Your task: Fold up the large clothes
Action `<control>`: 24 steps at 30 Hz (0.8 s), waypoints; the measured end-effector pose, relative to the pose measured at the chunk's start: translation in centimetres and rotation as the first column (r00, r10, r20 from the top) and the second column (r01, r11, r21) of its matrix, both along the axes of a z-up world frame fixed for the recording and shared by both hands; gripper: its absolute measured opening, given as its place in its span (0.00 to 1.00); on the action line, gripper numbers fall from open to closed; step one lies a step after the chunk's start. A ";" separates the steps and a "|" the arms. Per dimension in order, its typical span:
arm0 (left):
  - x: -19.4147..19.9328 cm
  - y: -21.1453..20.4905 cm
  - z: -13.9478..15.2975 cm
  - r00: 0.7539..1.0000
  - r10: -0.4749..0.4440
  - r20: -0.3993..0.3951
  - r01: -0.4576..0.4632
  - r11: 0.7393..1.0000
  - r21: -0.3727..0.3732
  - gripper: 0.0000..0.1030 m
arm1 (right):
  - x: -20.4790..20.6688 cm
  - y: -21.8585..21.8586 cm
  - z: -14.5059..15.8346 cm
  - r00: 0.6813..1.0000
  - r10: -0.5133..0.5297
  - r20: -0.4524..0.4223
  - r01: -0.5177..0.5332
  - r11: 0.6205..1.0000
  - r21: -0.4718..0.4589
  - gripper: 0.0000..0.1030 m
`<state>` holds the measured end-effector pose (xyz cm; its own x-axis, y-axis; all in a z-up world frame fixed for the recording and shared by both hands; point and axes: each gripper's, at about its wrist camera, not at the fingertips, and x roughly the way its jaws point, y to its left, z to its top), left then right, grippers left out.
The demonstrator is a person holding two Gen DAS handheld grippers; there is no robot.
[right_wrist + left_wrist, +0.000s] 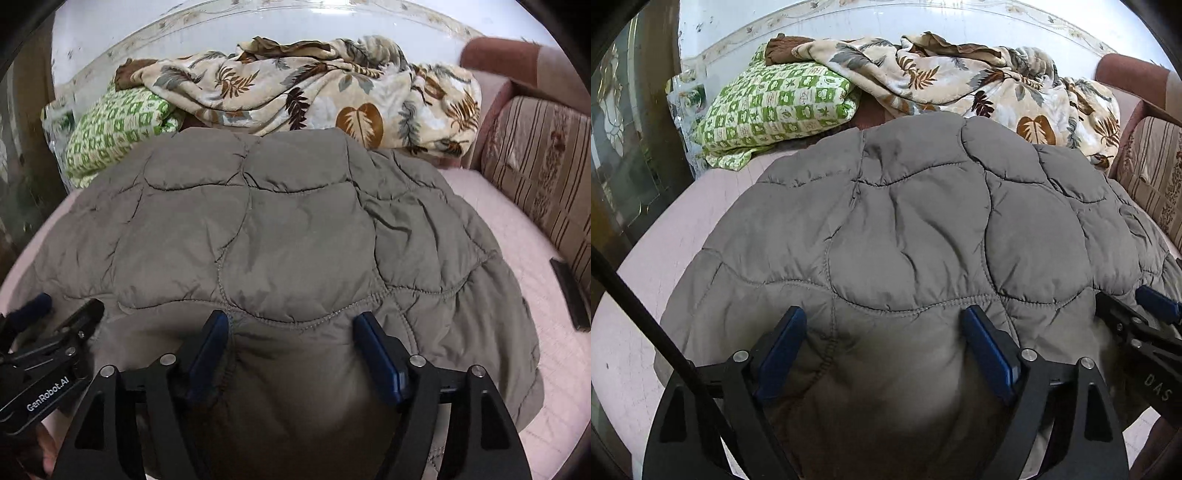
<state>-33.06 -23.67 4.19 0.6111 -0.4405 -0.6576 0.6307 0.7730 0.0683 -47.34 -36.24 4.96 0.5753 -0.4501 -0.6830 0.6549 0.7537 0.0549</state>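
A grey quilted jacket (905, 221) (277, 229) lies spread over a pink bed sheet (665, 240). Its near edge is bunched up just in front of both cameras. My left gripper (882, 312) stands wide open, with a puffed fold of the jacket filling the gap between its blue pads. My right gripper (291, 314) is also open around a fold of the near hem, to the right of the left one. Each gripper shows in the other's view: the right gripper (1130, 301) at the right edge, the left gripper (66, 302) at the lower left.
A green checked pillow (775, 103) and a crumpled leaf-print blanket (960, 81) lie at the head of the bed against the wall. A striped cushion (535, 177) lines the right side, with a flat dark object (569, 295) beside it. A black cable (639, 306) crosses the lower left.
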 end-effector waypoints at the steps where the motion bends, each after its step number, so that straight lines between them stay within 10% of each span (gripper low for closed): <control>1: -0.2 0.0 0.0 1.000 0.000 0.011 0.000 1.000 0.004 0.84 | 0.0 0.1 0.0 1.000 0.000 -0.002 0.000 1.000 -0.003 0.75; 11: -0.8 0.1 0.3 0.998 -0.008 0.065 0.007 1.000 0.016 0.84 | -3.8 -0.9 2.3 0.992 -0.081 0.100 0.083 0.996 -0.019 0.75; 24: -0.9 0.1 0.3 0.997 -0.007 0.076 0.005 1.000 0.019 0.84 | -6.2 -5.5 0.1 0.967 -0.254 0.001 0.253 0.961 0.108 0.85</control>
